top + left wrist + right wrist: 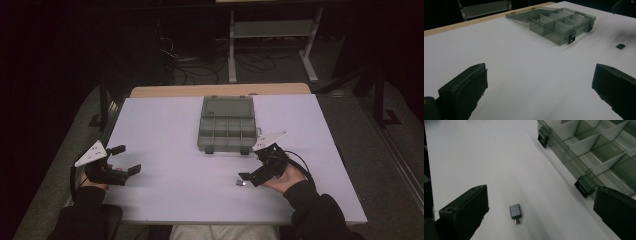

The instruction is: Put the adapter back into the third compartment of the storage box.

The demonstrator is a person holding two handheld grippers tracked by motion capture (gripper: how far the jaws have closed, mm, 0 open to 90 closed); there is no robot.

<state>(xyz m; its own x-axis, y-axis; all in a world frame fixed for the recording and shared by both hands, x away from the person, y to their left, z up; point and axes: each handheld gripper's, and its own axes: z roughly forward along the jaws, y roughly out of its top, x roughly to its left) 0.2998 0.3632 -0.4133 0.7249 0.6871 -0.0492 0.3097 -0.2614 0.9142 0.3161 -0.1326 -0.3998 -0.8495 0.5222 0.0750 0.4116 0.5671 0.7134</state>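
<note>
Surface [165, 130]: white board that carries everything; its bare middle leaves both tools free room to move.

Organizer box [227, 131]: translucent grey compartment case at the far centre of the surface, the landmark for all places below. Its lid [227, 106] lies folded back flat on the far side, so the compartments stand open from above; those that can be seen appear empty. Two dark latches [584, 186] sit on its near wall.

Left tool [120, 160]: near-left of the box and well apart from it, held low over the surface. Its jaws stand wide apart with nothing between them, and it points toward the box, probably waiting.

Right tool [243, 177]: just near-right of the box, tilted down toward the surface. Its jaws are spread wide and empty, straddling the adapter below, a posture that suggests a pick is being lined up.

Adapter [515, 211]: small grey USB-type plug lying flat on the surface, near side of the box, short of the latches and between the right tool's jaws without touching either; also seen from the left tool's camera [620, 46].

Obstacles: nothing lies between adapter and box; the near wall and its latches are the only edge to clear, judging that the piece belongs in a compartment.

Surroundings: dark floor with cables [200, 65] and a metal frame [272, 37] beyond the box.
</note>
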